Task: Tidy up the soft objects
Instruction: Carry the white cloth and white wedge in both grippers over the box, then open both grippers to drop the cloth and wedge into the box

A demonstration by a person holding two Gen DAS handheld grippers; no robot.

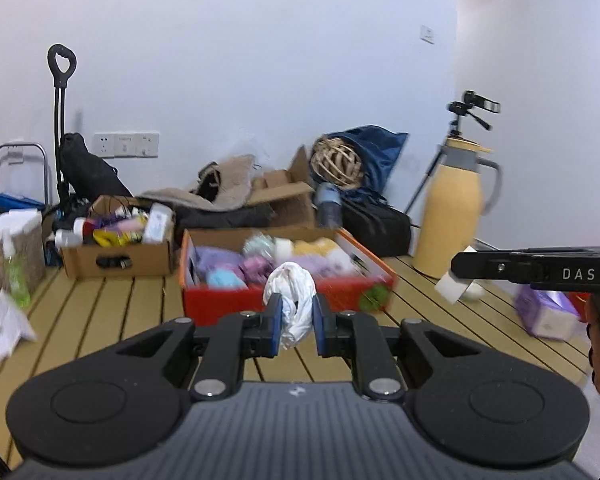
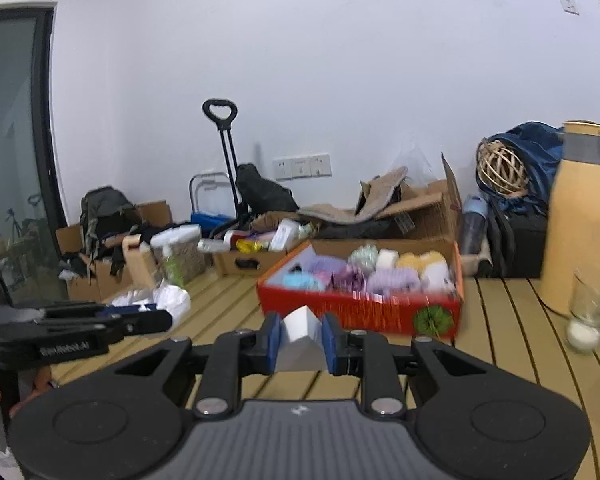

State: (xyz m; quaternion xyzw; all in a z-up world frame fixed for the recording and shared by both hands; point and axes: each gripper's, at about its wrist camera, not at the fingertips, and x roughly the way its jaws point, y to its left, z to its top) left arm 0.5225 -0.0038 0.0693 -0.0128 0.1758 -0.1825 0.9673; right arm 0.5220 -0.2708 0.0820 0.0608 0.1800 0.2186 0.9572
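currently left gripper (image 1: 294, 322) is clamped on a crumpled white bag (image 1: 292, 300), right gripper (image 2: 299, 340) clamped on a white block (image 2: 300, 338), both held above the slatted table (image 2: 500, 320), near the red box (image 2: 360, 308) of soft items.

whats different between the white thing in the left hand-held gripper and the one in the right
The crumpled white bag in the left hand-held gripper is wrinkled, rounded and limp, bulging above the pads and hanging below them. The white block in the right hand-held gripper has flat faces and sharp edges, with a pointed top corner, and holds its shape. Both are white, pinched between blue pads, and held in front of the red box.
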